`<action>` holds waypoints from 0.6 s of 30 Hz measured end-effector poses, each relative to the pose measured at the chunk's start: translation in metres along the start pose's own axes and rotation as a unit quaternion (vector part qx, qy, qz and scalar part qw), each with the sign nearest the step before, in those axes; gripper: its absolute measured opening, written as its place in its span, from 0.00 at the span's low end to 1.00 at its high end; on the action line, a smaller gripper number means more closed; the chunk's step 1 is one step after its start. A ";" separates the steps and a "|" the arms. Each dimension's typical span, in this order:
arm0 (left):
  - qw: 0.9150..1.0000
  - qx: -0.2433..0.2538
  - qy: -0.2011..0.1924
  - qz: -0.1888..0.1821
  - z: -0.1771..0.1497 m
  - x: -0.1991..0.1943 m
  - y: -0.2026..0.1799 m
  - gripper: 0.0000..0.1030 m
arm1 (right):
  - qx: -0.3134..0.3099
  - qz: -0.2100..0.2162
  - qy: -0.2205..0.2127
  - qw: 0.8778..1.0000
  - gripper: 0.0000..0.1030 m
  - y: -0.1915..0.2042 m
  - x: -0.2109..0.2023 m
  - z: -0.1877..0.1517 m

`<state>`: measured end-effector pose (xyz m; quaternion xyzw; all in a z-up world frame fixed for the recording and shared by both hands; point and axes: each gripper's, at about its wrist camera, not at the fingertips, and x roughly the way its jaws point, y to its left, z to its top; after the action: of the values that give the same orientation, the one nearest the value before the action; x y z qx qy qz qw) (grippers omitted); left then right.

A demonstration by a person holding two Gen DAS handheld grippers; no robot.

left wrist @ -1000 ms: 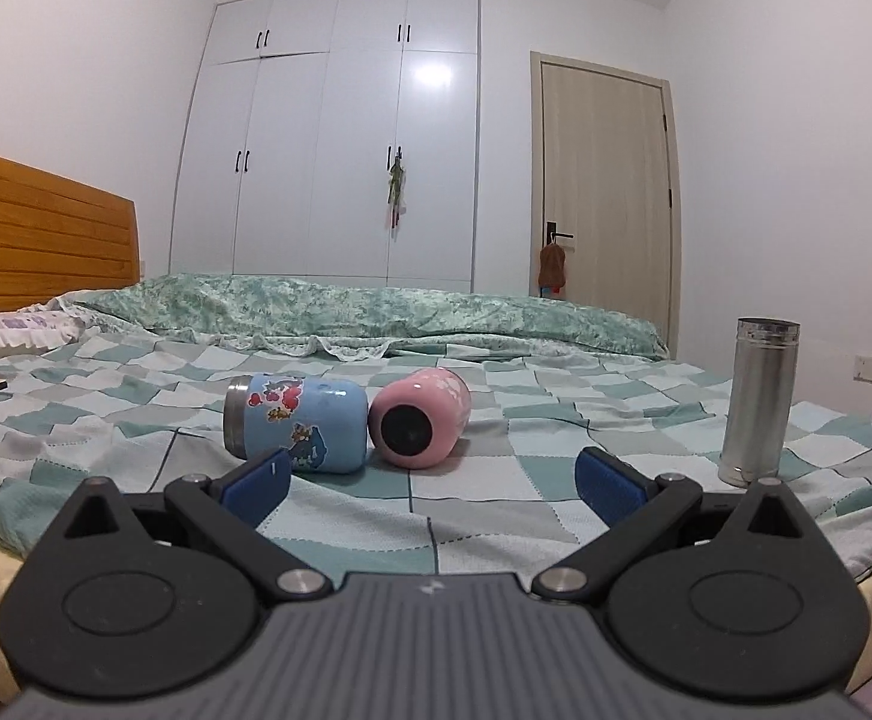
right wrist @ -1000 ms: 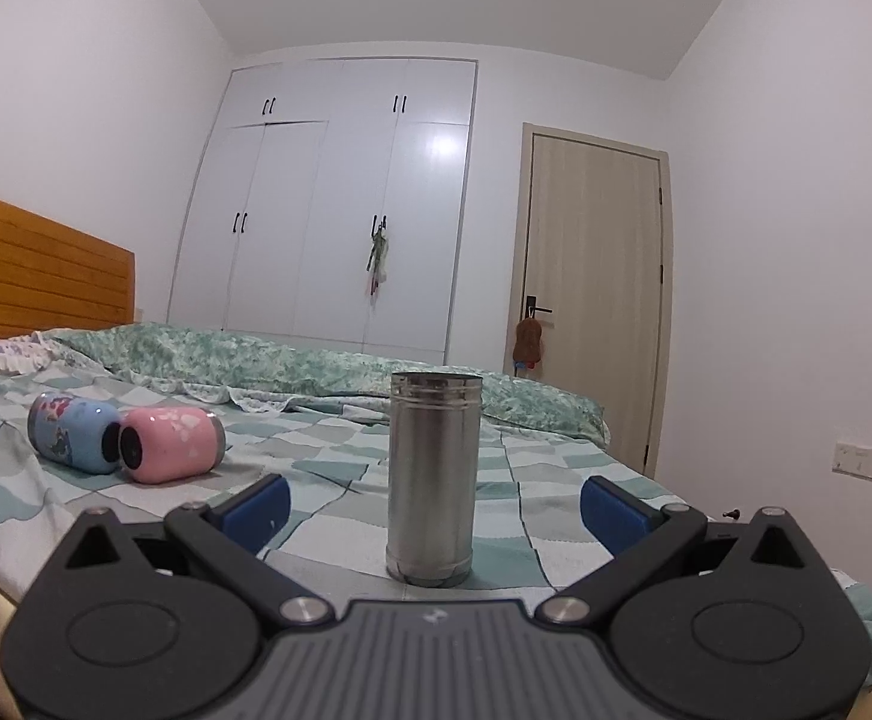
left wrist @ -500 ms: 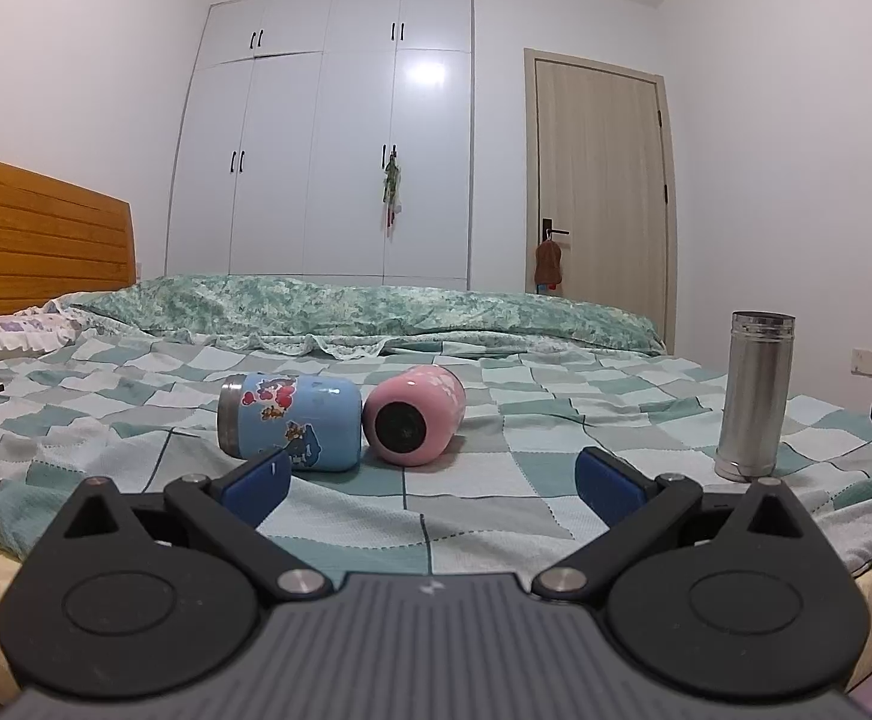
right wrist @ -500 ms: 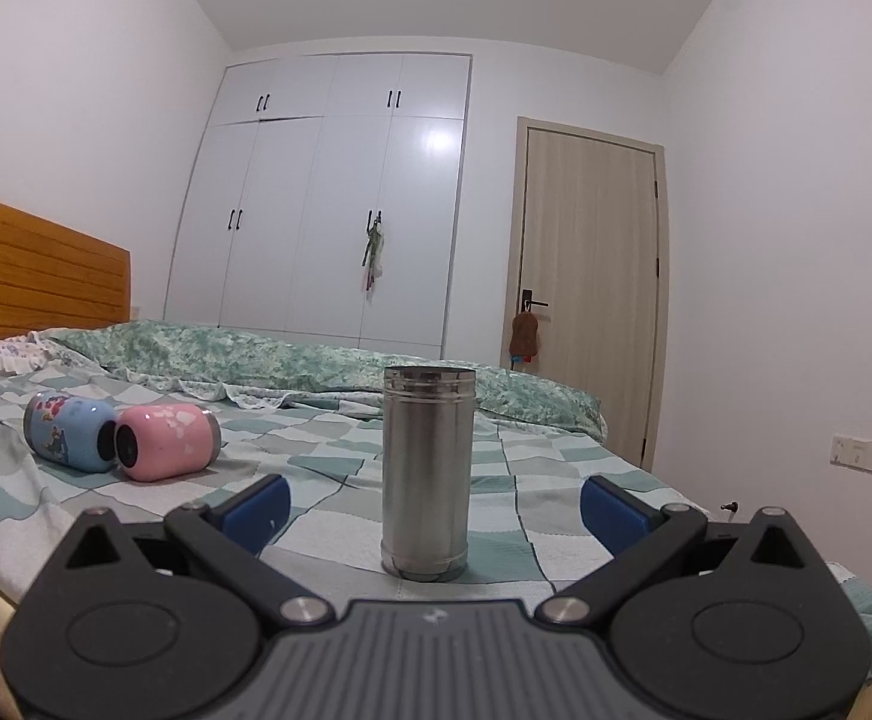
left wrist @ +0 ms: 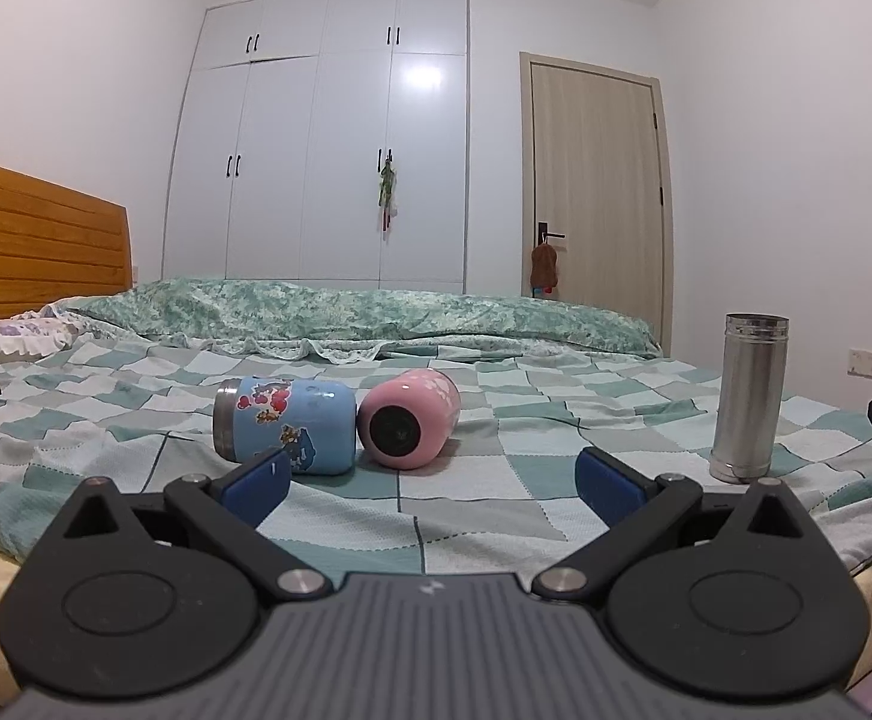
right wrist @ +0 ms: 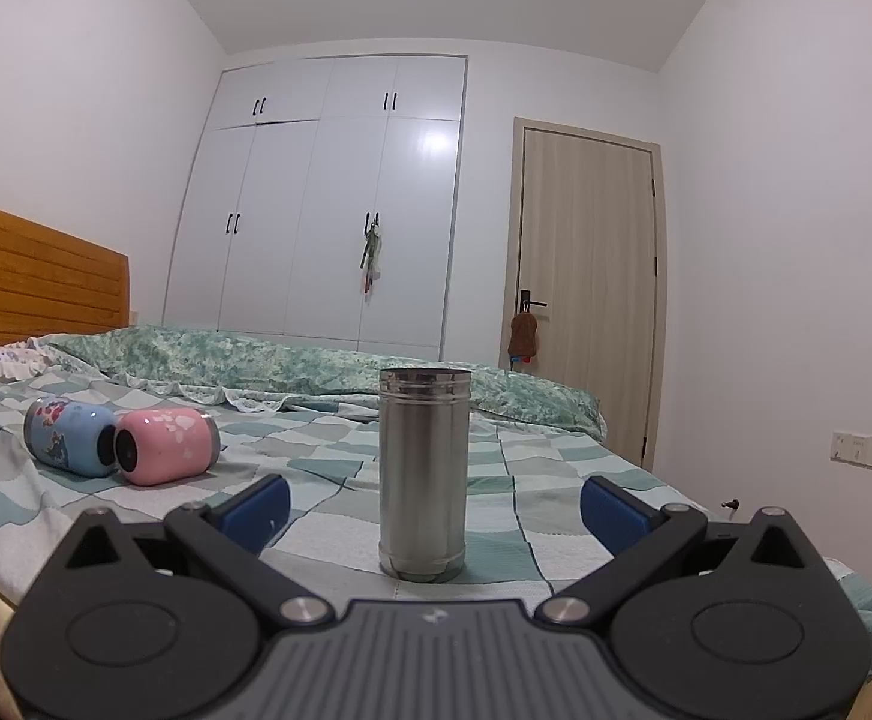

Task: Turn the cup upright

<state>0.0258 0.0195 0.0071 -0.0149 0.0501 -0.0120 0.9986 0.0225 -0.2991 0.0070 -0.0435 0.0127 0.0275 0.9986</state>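
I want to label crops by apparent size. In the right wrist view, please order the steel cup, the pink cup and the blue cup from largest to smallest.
1. Steel cup: largest by far, but it stands nearest the camera.
2. Pink cup and blue cup: both lie farther off and look about alike, the blue partly hidden behind the pink, so I do not rank them.

Your left gripper [left wrist: 430, 483] is mostly matte black plastic: two big rounded housings, each with a shallow circular dimple, and a triangular cutout above each one. Slim black linkage arms run inward off them, pinned with shiny silver screws [left wrist: 301, 582]. The fingertips [left wrist: 256, 483] wear blue pads, and the left pad has a tiny white fleck on it. Between the housings sits a grey ribbed plate with a small pale logo near its top edge.

Your right gripper [right wrist: 433, 507] is the same build: black housings, silver screws [right wrist: 564, 608], blue pads [right wrist: 613, 510], grey ribbed centre with the little logo.
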 end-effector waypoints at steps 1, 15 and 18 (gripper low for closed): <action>1.000 0.000 0.000 -0.001 0.000 0.000 0.000 1.00 | 0.000 0.000 0.000 1.000 1.00 0.000 0.000 0.000; 1.000 -0.001 -0.001 -0.002 0.000 -0.001 0.001 1.00 | -0.004 -0.001 0.001 1.000 1.00 0.002 -0.001 -0.001; 1.000 -0.001 -0.002 -0.002 0.000 -0.001 0.000 1.00 | -0.005 -0.001 0.000 1.000 1.00 0.002 -0.001 -0.001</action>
<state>0.0248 0.0199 0.0076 -0.0159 0.0484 -0.0143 0.9986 0.0211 -0.2973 0.0059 -0.0480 0.0129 0.0268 0.9984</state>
